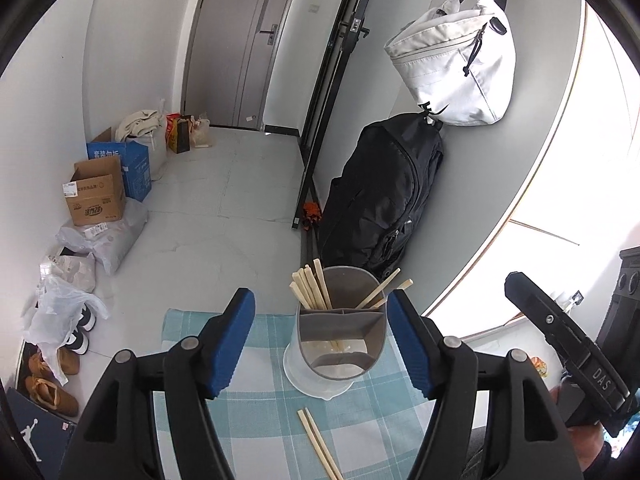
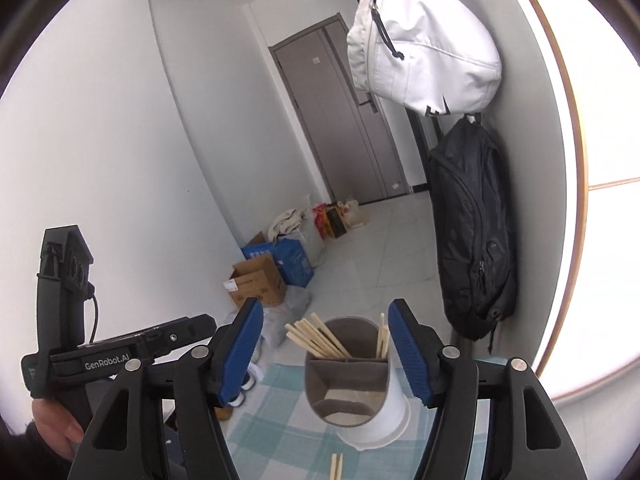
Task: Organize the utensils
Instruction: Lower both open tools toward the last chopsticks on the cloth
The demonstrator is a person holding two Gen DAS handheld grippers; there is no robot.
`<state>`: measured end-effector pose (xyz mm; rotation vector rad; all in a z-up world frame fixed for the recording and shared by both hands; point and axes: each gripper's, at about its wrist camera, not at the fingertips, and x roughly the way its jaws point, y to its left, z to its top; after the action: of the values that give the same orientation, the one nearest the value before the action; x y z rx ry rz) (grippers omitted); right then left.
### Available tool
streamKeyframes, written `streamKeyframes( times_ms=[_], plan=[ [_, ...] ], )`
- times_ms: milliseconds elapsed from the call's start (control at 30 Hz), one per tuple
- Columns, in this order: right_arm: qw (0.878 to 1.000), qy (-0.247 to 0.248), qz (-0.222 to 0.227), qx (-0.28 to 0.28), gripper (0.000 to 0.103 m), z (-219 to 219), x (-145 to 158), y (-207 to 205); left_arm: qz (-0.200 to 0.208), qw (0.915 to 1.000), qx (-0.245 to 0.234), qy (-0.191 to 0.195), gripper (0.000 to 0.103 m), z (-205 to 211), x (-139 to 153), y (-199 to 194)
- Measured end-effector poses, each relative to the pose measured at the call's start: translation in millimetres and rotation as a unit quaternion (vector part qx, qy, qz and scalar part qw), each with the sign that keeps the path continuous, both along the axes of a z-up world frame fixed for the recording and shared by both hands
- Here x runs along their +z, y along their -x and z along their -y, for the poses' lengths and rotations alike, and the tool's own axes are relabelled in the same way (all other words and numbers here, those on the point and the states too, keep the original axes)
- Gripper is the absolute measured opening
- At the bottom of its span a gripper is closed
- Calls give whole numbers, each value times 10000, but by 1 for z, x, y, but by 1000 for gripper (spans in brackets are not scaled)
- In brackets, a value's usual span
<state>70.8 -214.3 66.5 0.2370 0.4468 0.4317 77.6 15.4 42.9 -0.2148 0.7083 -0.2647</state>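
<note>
A grey-and-white divided utensil holder [image 1: 340,332] stands on a teal checked cloth [image 1: 256,420]. Several wooden chopsticks [image 1: 310,286] lean in its back-left compartment and a few more [image 1: 380,294] in the back-right one. Two loose chopsticks [image 1: 318,442] lie on the cloth in front of it. My left gripper [image 1: 322,350] is open and empty, its blue pads either side of the holder and above it. In the right wrist view my right gripper [image 2: 326,356] is open and empty over the holder [image 2: 352,384], with loose chopsticks [image 2: 336,466] below.
The cloth's table ends just past the holder; the floor lies beyond. A black backpack [image 1: 380,196] and a white bag [image 1: 456,64] hang on the right wall. Cardboard boxes [image 1: 98,196], plastic bags and shoes line the left wall. The other gripper [image 1: 568,344] shows at right.
</note>
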Motion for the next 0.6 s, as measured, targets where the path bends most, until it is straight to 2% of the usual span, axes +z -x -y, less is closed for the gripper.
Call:
streamKeyframes(
  times_ms=[267, 400, 600],
  plan=[
    [10000, 69, 58, 14, 75, 1, -5, 26, 69, 9999, 11, -88, 66, 5, 0, 20],
    [9999, 123, 7, 31, 80, 2, -16, 35, 112, 9999, 21, -128, 77, 8, -10, 31],
    [9993, 316, -192, 94, 84, 0, -44, 49, 26, 9999, 89, -97, 77, 9, -35, 42]
  ],
)
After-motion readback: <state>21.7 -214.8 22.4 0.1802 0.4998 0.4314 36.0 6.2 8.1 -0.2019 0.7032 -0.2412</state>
